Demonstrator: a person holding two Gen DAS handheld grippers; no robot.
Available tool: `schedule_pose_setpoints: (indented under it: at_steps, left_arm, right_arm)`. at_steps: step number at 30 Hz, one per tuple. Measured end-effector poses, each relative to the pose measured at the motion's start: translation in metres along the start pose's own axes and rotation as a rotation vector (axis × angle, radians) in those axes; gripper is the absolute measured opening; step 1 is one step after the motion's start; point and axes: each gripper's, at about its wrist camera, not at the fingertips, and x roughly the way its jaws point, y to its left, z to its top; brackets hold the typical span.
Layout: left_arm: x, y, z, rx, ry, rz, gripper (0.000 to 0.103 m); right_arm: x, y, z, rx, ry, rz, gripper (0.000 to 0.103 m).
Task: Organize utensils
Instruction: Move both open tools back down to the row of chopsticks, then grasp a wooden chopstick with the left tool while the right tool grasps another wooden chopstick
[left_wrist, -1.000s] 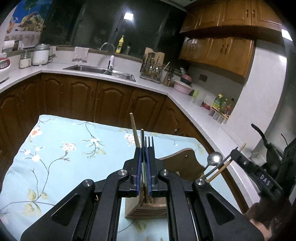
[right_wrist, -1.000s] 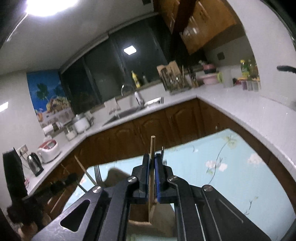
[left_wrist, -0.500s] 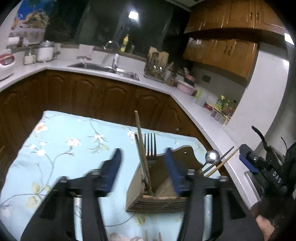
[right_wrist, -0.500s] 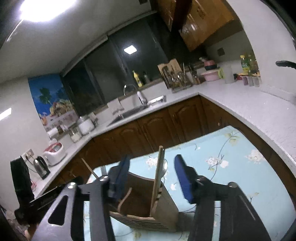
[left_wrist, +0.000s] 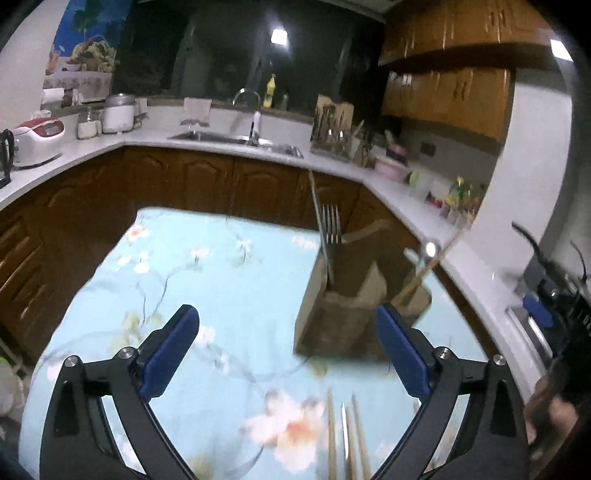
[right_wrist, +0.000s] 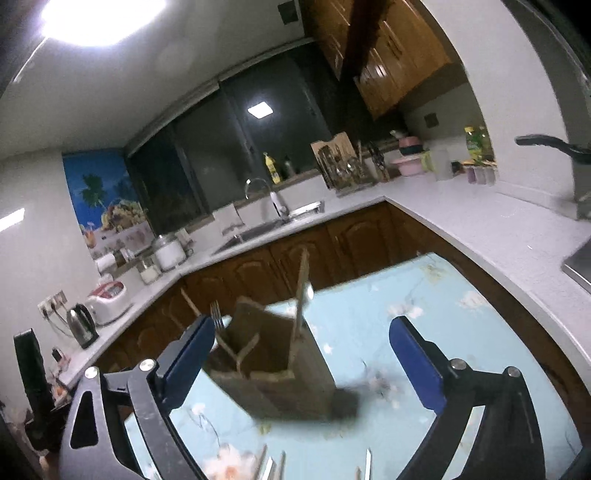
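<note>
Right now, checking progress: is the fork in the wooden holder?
Yes, the fork stands tines-up in the holder beside a chopstick.

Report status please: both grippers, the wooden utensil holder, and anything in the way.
Left gripper and right gripper opening, empty. Wooden holder upright on cloth, fork inside. Loose chopsticks lie nearby. Path clear.

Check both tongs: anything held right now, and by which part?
Nothing held. Left tongs and right tongs are both opening with nothing between the pads; the fork and chopstick stand free in the wooden holder.
</note>
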Motion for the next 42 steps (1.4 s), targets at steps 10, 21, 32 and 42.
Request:
schedule_pose_setpoints:
  at_steps: [10,21,32,42]
  left_arm:
    - [-0.016,-0.002,-0.063,0.022,0.13,0.01,0.098]
    - [0.005,-0.01,-0.087,0.058,0.252,0.02,0.094]
    - [0.06,-0.031,-0.094,0.097,0.416,-0.049,0.044]
    - [0.095,-0.045,-0.094,0.118,0.485,-0.092,0.032]
  right_arm:
    - [-0.053,-0.021,-0.047,0.001,0.097,-0.076,0.097]
    - [-0.036,-0.033,-0.085,0.013,0.26,-0.106,0.095]
    - [0.016,-0.018,-0.113,-0.032,0.469,-0.037,0.029]
    - [0.052,-0.022,-0.133,-0.053,0.583,-0.062,0.022]
